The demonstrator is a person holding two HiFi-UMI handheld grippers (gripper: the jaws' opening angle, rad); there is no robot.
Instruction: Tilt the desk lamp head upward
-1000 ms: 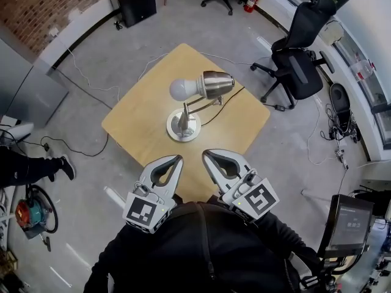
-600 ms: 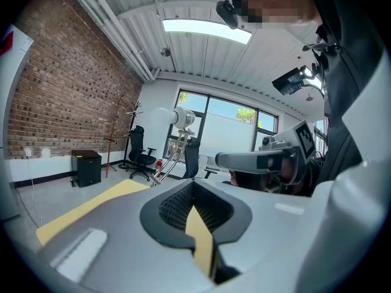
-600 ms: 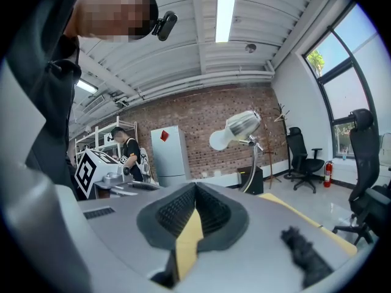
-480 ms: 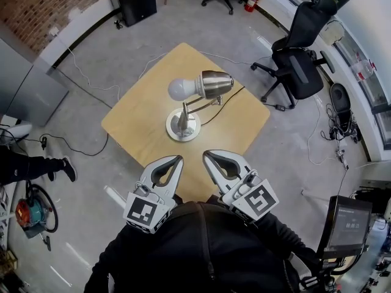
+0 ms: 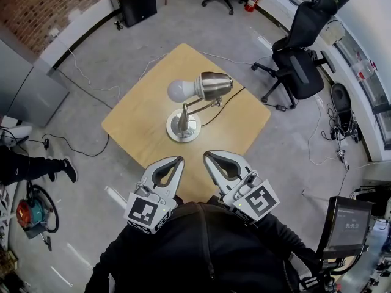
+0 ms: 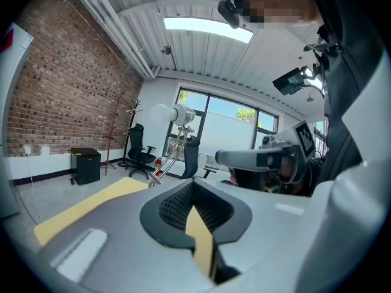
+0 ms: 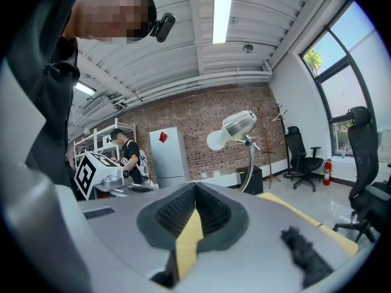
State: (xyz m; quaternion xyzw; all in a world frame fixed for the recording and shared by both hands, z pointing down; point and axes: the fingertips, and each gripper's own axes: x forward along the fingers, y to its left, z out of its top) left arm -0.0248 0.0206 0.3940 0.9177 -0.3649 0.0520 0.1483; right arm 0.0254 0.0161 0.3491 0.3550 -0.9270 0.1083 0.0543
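Compared with one second ago, nothing has really changed. Both grippers rest at the same place on the near side of the desk lamp (image 5: 194, 102), and the lamp itself is not touched. The left gripper (image 5: 176, 161) has its jaws fully together, with nothing between them. The right gripper (image 5: 209, 157) is the same, closed and empty. Each gripper view confirms this: the two pads meet in one line and only the room shows behind them.

For the task this means, in my judgement, that the work has not begun. The lamp head (image 5: 215, 84) lies about level, with the white bulb (image 5: 178, 90) pointing to the side. One gripper has yet to reach it and push it upward.

The lamp stands near the middle of a small wooden counter (image 5: 137, 124) on its round metal base (image 5: 183, 129), well apart from both grippers. A dark cable (image 5: 227, 102) runs from the lamp over the counter edge.

Around the lamp there is a grey concrete floor (image 5: 91, 60). Beyond the lamp a black cabinet (image 5: 133, 2) stands by a brick wall (image 5: 36, 11). To the right of the lamp there is a black office chair (image 5: 299, 60).
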